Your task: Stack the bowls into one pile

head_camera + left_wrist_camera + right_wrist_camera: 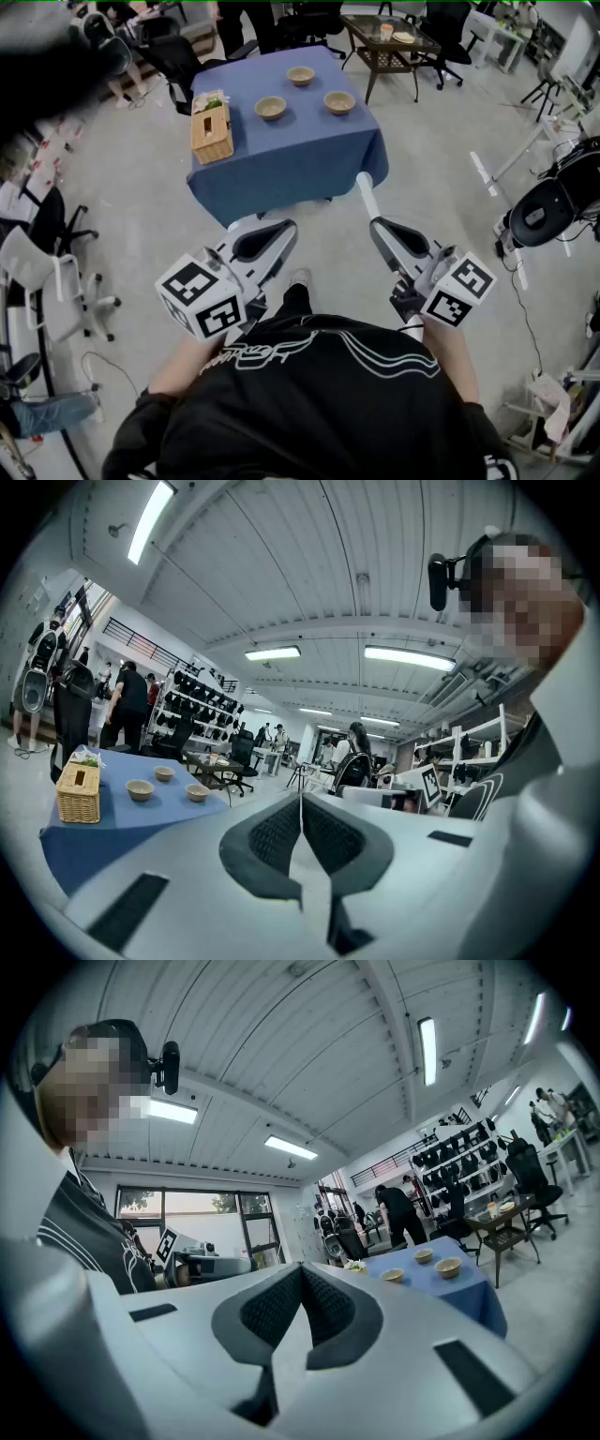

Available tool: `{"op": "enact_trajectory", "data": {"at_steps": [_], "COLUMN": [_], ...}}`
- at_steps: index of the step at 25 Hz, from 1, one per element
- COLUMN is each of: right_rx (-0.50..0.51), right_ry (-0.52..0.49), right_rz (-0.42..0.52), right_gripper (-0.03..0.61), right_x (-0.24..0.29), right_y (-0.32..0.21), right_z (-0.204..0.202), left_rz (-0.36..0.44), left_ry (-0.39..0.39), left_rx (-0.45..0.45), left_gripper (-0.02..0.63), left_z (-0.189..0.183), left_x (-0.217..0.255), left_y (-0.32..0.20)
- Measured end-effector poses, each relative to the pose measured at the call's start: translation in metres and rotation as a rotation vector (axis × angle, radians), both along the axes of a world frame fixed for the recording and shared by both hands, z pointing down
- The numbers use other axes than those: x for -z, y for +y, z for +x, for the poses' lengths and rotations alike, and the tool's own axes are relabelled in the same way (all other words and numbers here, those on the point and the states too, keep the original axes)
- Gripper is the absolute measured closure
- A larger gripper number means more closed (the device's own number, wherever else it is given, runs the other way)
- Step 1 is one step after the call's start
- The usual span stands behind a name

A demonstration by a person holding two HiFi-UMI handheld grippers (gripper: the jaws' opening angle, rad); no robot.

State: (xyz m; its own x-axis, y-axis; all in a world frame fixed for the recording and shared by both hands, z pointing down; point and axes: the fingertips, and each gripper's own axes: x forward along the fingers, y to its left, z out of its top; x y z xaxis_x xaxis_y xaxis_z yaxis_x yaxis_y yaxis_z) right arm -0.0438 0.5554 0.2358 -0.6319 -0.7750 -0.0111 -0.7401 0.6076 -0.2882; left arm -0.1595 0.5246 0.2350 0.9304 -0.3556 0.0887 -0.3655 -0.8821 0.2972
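Three tan bowls stand apart on a table with a blue cloth (281, 159): one at the back (301, 75), one at the left (271, 108), one at the right (339, 101). The left gripper view shows them small and far off (140, 789) (164, 773) (197, 792), and so does the right gripper view (393, 1275) (424, 1256) (448, 1267). My left gripper (287, 228) (301, 801) and right gripper (378, 225) (302, 1271) are held level near my body, well short of the table. Each has its dark pads meeting in a line with nothing between them.
A wicker tissue box (212, 127) (78, 792) sits at the table's left end. Behind the table are a dark coffee table (384, 42) and office chairs (178, 56). More chairs (56, 272) stand at my left, equipment with cables (548, 211) at my right. People stand in the background (127, 705).
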Motion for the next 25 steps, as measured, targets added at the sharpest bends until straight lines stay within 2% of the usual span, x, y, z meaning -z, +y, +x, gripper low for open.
{"op": "enact_trajectory", "data": {"at_steps": [11,16,21,25], "right_rx": [-0.059,-0.088,-0.144,-0.175], "right_ry": [0.025,0.061,0.082,0.085], "right_rz": [-0.007,-0.051,-0.098,-0.127], "right_gripper": [0.544,0.426,0.370,0.353], "right_x": [-0.014,-0.031,-0.049,-0.064], "right_y": [-0.006,-0.027,-0.050,-0.085], "right_z": [0.013,0.021,0.040,0.059], "left_rz": [-0.003,-0.027,-0.061,-0.085], "left_ry": [-0.011,0.001,0.017,0.012], "left_rx": [-0.005,-0.007,0.003,0.015], "left_gripper": [0.586,0.586,0.586,0.586], "left_z": [0.006,0.010,0.013,0.019], "left_x": [-0.011,-0.020,-0.031,-0.046], "left_y": [-0.008,-0.031,-0.057,-0.093]}}
